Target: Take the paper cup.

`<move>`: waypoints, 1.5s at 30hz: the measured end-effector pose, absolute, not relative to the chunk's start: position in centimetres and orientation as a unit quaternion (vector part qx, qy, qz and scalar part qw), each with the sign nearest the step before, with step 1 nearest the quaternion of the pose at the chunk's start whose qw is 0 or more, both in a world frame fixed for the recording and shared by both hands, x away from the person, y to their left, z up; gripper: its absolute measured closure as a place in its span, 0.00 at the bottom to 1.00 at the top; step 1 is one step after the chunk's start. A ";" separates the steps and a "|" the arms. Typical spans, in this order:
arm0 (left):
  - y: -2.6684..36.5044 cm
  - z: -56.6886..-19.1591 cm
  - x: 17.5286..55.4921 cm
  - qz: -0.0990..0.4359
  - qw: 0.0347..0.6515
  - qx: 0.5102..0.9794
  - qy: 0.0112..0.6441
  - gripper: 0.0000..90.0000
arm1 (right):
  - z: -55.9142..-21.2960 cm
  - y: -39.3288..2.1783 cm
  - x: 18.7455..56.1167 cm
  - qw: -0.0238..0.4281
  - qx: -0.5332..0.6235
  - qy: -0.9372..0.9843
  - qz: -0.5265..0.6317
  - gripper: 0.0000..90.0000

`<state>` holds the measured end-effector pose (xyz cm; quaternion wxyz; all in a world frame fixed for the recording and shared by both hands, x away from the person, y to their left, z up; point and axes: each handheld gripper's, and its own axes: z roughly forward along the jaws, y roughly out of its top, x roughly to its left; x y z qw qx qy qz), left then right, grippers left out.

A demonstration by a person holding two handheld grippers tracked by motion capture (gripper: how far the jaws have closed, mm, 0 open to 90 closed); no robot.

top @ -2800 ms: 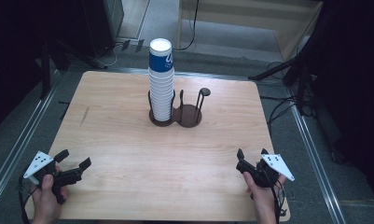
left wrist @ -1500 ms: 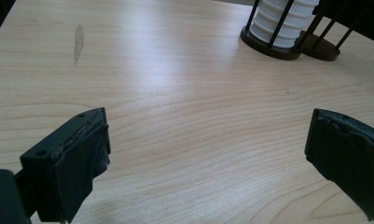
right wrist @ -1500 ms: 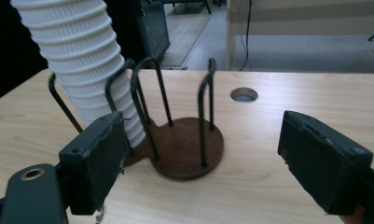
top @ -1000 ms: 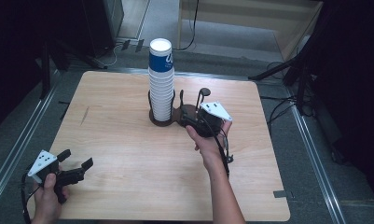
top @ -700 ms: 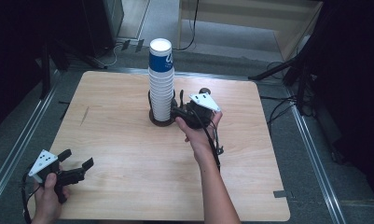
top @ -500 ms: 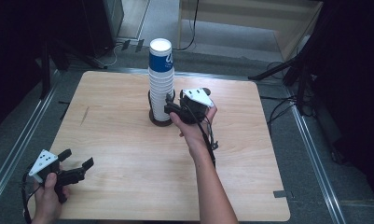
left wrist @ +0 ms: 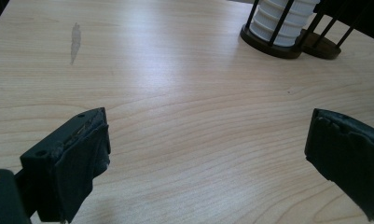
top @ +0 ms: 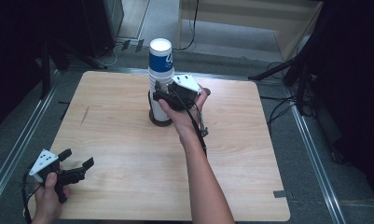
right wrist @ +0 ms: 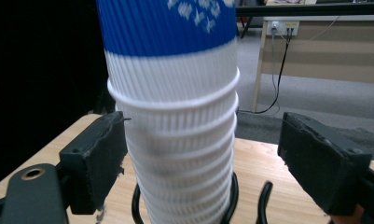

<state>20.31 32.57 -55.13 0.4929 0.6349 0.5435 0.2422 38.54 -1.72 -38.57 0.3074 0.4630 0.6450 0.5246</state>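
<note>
The right gripper [top: 160, 93] is straddling the cup stack [right wrist: 175, 121], which is standing in its wire holder [top: 157, 116] at the table's [top: 250, 154] far middle. Its jaws, having just been opening, are spread with one pad touching the cups and the other clear. The left gripper [top: 75, 169], spread wide and empty, is resting near the front left corner. Risk: an off-centre squeeze is likely to tilt the stack or lift several nested cups together.
</note>
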 end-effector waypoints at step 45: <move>32.1 -55.2 20.6 0.257 0.471 0.634 0.557 0.01 | -36.6 2.3 42.5 0.363 0.457 0.592 0.555 0.21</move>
